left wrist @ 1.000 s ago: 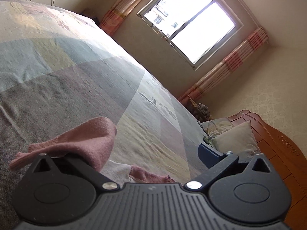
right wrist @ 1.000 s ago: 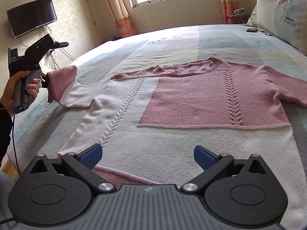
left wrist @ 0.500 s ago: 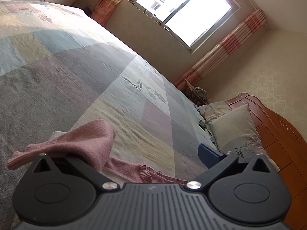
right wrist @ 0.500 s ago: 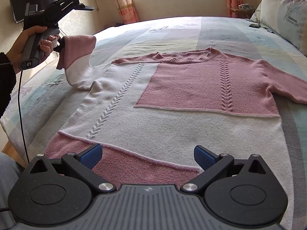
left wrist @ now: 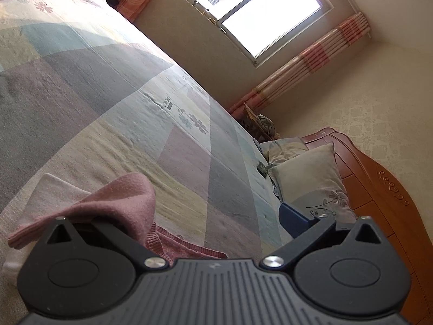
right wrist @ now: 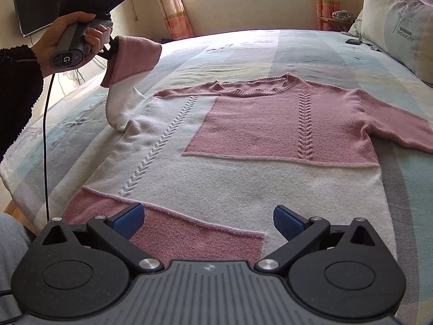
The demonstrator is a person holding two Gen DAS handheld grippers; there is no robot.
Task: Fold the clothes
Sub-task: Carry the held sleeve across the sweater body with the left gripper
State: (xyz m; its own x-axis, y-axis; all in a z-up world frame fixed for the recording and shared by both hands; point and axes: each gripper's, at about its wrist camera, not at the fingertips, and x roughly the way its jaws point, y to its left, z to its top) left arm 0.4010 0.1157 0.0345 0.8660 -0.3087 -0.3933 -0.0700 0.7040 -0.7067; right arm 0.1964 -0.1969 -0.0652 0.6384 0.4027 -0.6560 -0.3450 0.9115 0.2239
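Sweater (right wrist: 270, 140) flat on bed (right wrist: 311, 46) — pillow (right wrist: 397, 29) behind, far rt.

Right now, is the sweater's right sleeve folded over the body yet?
No: the pink sleeve lies stretched out on the bedspread, clear of the sweater body.

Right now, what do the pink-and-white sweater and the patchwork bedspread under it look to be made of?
The pink-and-white sweater looks like soft knitted wool or acrylic: fuzzy matte surface, raised braid columns, ribbed collar. Its lifted sleeve droops limply from the left gripper. The pastel patchwork bedspread looks like thin woven cotton, smooth and matte with fine creases; exact fibre is unclear for both.
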